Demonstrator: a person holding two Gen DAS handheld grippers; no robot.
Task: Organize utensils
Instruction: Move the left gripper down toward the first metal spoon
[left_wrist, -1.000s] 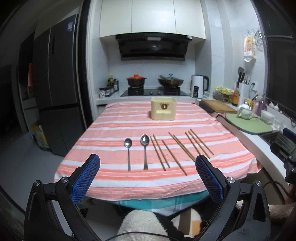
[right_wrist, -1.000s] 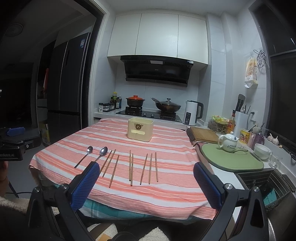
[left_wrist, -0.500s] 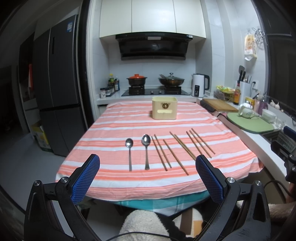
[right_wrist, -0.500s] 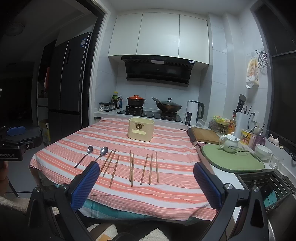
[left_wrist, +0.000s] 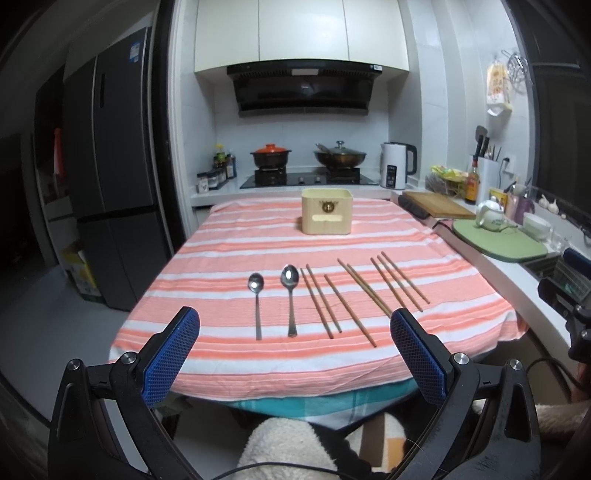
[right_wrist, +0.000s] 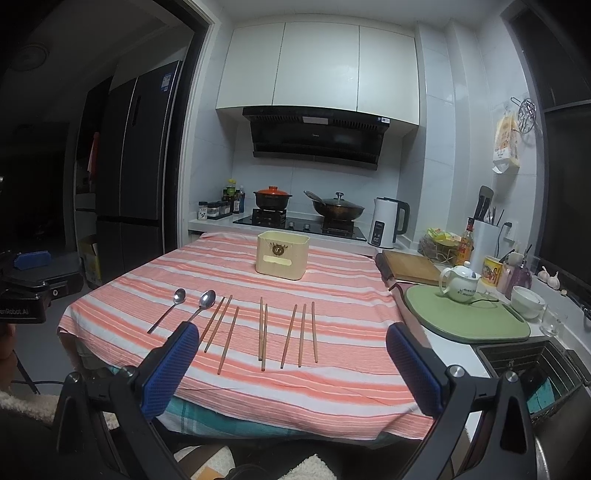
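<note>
1. Kitchen setting: a table (left_wrist: 207, 258) under an orange-and-white striped cloth stands ahead of both tools, with a stove behind it carrying an orange-lidded pot (left_wrist: 270, 157) and a lidded wok (left_wrist: 340, 157).
2. Left gripper (left_wrist: 294, 360): jaws set wide apart, nothing between the blue pads (left_wrist: 171, 352). It hangs short of the near table edge, off the cloth.
3. Right gripper (right_wrist: 288, 371): jaws likewise spread wide and holding nothing, positioned just before the near table edge.
4. Spoons: a small spoon (left_wrist: 256, 304) and a larger spoon (left_wrist: 290, 299) lie side by side, bowls pointing away from the left gripper, straight ahead of it and slightly towards its left pad. In the right wrist view they lie ahead and to the left, the larger spoon's handle (right_wrist: 192, 316) ending just beyond the left pad (right_wrist: 166, 371).
5. Chopsticks (left_wrist: 345, 299): eight wooden sticks lie flat on the cloth in a loose row to the right of the spoons, running roughly away from the tools. From the right gripper they sit directly ahead, between its two pads (right_wrist: 275, 332). The two nearest the spoons lie close together; the third is set apart; the next two touch along their length; the last three lie near each other, apart.
6. Utensil holder (left_wrist: 326, 210): a cream square open-topped box stands upright at the far middle of the table, well beyond the utensils, dead ahead of the left gripper.
7. Right-hand counter: white kettle (right_wrist: 388, 227), wooden cutting board (right_wrist: 410, 266), green mat (right_wrist: 465, 317) bearing a white teapot (right_wrist: 460, 284).
8. Refrigerator (left_wrist: 110, 184): dark, standing to the far left.
</note>
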